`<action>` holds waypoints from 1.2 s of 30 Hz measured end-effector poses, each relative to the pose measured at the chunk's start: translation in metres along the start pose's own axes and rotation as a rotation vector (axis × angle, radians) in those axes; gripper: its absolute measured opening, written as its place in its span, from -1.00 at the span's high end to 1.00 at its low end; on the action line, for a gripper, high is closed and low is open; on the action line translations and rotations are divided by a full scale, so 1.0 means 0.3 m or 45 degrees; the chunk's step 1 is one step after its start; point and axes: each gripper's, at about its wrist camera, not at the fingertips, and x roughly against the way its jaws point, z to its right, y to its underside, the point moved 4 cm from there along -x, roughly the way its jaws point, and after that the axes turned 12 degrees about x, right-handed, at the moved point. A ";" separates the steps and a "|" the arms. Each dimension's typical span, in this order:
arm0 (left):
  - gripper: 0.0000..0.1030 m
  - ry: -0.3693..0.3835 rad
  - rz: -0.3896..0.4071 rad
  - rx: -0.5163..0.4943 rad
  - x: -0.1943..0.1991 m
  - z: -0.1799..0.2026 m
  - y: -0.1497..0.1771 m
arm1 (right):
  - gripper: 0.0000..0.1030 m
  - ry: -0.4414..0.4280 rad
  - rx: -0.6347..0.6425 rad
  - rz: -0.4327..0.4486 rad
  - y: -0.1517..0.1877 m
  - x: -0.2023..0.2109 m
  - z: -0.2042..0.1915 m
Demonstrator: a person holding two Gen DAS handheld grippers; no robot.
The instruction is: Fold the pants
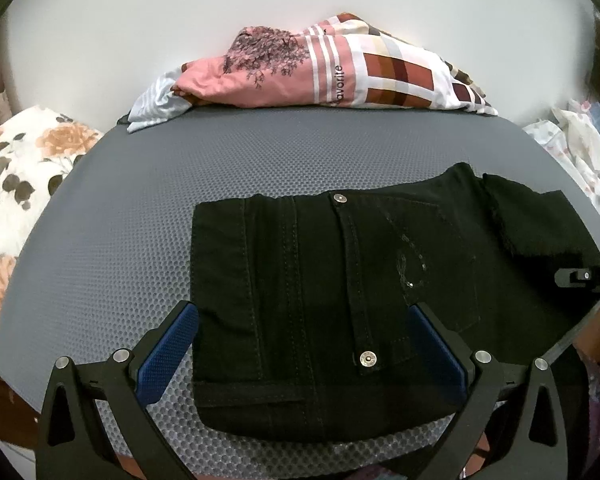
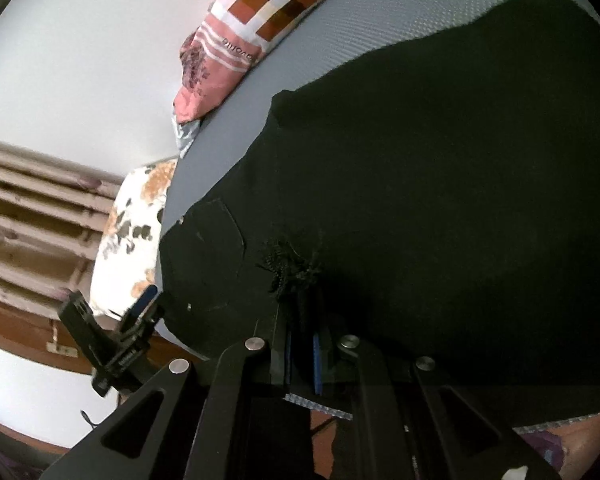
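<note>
A: Nearest first: how do the tools stand?

B: The left tool (image 1: 304,344) is spread wide over the near edge of the pants (image 1: 340,280), one blue pad on each side of the waist, gripping nothing. The right tool (image 2: 300,344) is clenched on a frayed edge of the black cloth, with the fabric bunched between its pads.

A: And where do the pants lie?

B: On the grey mat (image 1: 140,200) covering the desk, waist end towards the left tool, apparently already doubled over. The snap button (image 1: 367,359) sits by the near edge.

A: How will they handle?

B: I judge them to be denim: soft, limp, fairly heavy for cloth, not slippery, not fragile. They will sag from any single grip. Thick seams and the waistband resist creasing, so take hold at a corner or hem, both layers together.

A: Farther back?

B: A patterned pink cloth (image 1: 320,72) lies at the mat's far edge, well apart from the pants.
</note>
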 end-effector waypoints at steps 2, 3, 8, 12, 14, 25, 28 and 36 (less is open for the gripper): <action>-1.00 -0.001 -0.009 0.004 -0.003 0.001 0.001 | 0.82 0.017 0.024 -0.012 -0.003 -0.002 -0.007; -1.00 -0.002 -0.009 0.004 -0.003 -0.003 0.000 | 0.82 0.027 0.039 -0.018 0.002 -0.002 -0.009; -1.00 0.000 -0.007 0.000 -0.005 -0.006 0.004 | 0.82 0.076 0.097 -0.041 0.021 0.000 -0.022; -1.00 -0.004 -0.020 -0.004 -0.011 -0.007 0.008 | 0.82 0.108 0.138 -0.052 0.032 -0.005 -0.033; -1.00 -0.006 -0.028 -0.006 -0.016 -0.007 0.013 | 0.78 0.125 0.159 -0.057 0.035 -0.014 -0.033; -1.00 -0.006 -0.034 -0.005 -0.024 -0.010 0.019 | 0.16 -0.193 0.199 -0.043 0.065 0.048 -0.110; -1.00 0.002 -0.033 -0.008 -0.022 -0.006 0.018 | 0.16 -0.226 0.004 0.110 0.026 0.139 0.005; -1.00 -0.008 -0.045 -0.032 -0.032 0.002 0.024 | 0.28 0.110 0.099 0.116 0.020 0.173 0.097</action>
